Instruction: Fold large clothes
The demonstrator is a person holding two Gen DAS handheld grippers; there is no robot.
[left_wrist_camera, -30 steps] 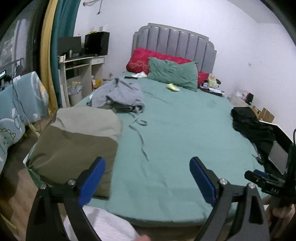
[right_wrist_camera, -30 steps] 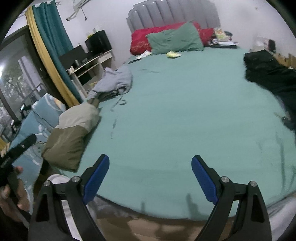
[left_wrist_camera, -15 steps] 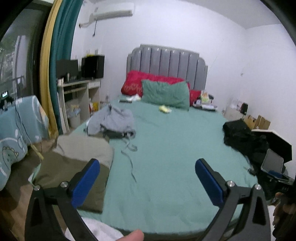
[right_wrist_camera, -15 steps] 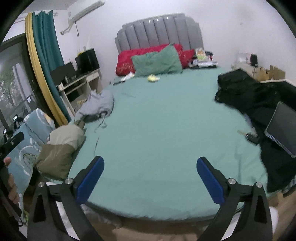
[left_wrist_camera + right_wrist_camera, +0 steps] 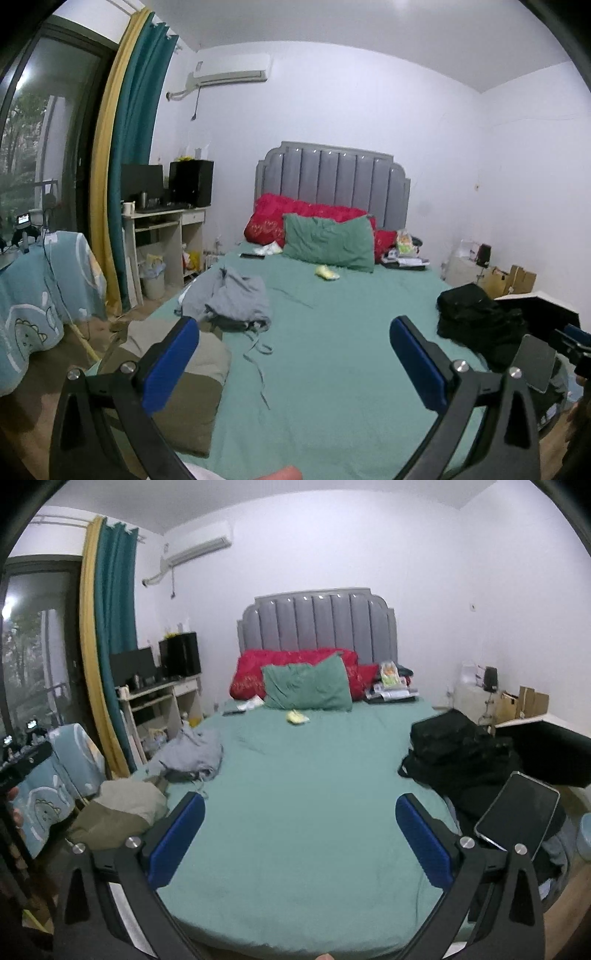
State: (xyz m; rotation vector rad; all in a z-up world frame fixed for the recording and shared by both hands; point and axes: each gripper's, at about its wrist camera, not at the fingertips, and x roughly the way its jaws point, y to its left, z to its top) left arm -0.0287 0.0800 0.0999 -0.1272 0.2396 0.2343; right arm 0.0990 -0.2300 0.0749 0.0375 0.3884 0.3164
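1. Change since the earlier frames: both cameras have tipped upward and drawn back from the bed (image 5: pixel 332 369); ceiling and air conditioner (image 5: pixel 231 72) now fill the upper frame, where a second ago the mattress filled it; no garment has shifted.
2. Bed, centre of both views: green sheet largely bare; grey headboard (image 5: pixel 317 624) above centre, with a green pillow (image 5: pixel 306 686) below it.
3. Black clothes (image 5: pixel 454 746), right of centre in the right view: an unfolded heap; probably the next item.
4. Olive folded garment (image 5: pixel 199 398), lower left in the left view: lies at the bed's corner, apparently finished.
5. Grey garment (image 5: pixel 236 299), left of centre: crumpled, its drawstring trailing toward the lower frame.
6. Left gripper (image 5: pixel 291 362) and right gripper (image 5: pixel 299 838), bottom of each frame: blue pads spread wide, holding nothing, well apart from all cloth.
7. Risk: a loose heap seized at one layer would drag in a tangle; the trailing string could snag a finger.
8. View difference: the right view alone shows the phone (image 5: pixel 517 812) at lower right resting against the black heap; the left view alone shows the drawstring clearly.
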